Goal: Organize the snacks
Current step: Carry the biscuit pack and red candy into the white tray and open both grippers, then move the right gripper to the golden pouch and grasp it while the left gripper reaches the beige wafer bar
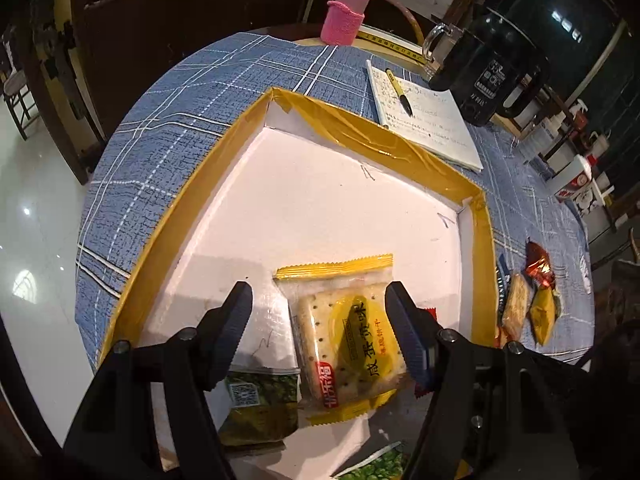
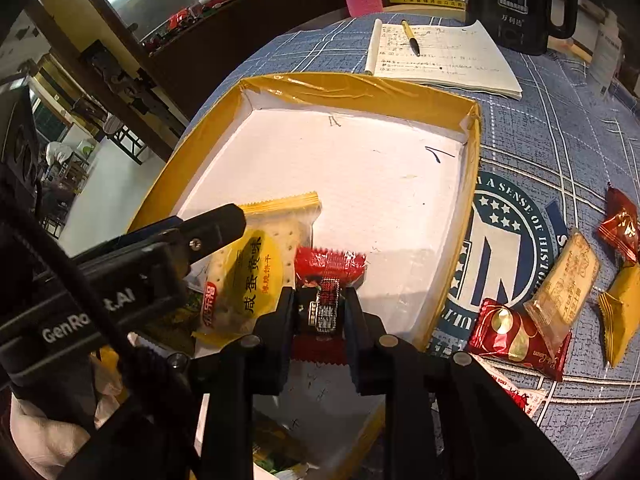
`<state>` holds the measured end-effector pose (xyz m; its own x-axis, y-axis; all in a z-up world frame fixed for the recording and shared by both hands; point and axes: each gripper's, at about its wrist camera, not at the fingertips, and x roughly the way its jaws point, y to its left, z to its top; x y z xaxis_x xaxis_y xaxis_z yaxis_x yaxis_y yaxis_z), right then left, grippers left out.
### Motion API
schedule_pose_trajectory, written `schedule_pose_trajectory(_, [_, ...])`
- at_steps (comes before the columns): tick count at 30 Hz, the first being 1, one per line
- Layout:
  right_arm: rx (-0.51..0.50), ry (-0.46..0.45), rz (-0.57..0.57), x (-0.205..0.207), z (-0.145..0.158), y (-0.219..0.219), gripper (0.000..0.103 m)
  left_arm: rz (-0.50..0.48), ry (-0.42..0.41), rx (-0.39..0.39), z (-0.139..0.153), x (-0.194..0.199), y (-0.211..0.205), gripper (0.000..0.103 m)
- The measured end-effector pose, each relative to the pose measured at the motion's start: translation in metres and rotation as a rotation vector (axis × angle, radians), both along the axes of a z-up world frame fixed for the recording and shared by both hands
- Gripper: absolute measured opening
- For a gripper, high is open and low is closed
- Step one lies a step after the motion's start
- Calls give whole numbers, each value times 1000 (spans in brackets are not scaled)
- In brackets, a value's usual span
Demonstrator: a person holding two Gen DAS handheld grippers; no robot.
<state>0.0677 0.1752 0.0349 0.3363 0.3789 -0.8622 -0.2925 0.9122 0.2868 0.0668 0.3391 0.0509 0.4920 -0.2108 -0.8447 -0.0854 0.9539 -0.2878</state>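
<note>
Open left tool straddles cracker packet in tray

"GenRo" on hand-held gripper (partly hidden)

Shallow tray, white floor w/ yellow-taped rim, sits on the blue plaid bench. Inside, near the front: yellow-edged cracker pack, clear wrap, lying flat, partly over a green snack pack. Small red candy w/ crimped ends is pinched upright in the right claw, over the tray floor just beside the cracker pack. Loose on the bench, right of the tray: red foil pack, tan cracker pack leaning across it, yellow pack, another red candy, all close together.
</note>
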Motion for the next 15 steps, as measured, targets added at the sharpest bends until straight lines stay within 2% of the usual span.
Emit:
schedule_pose_trajectory(8, [48,-25,-8,-5,15,-12,28,67,-24,-55,21,-15,12,71])
schedule_pose_trajectory(15, [111,-48,-65,-14,33,-43,32,142,-27,-127,34,-33,17,72])
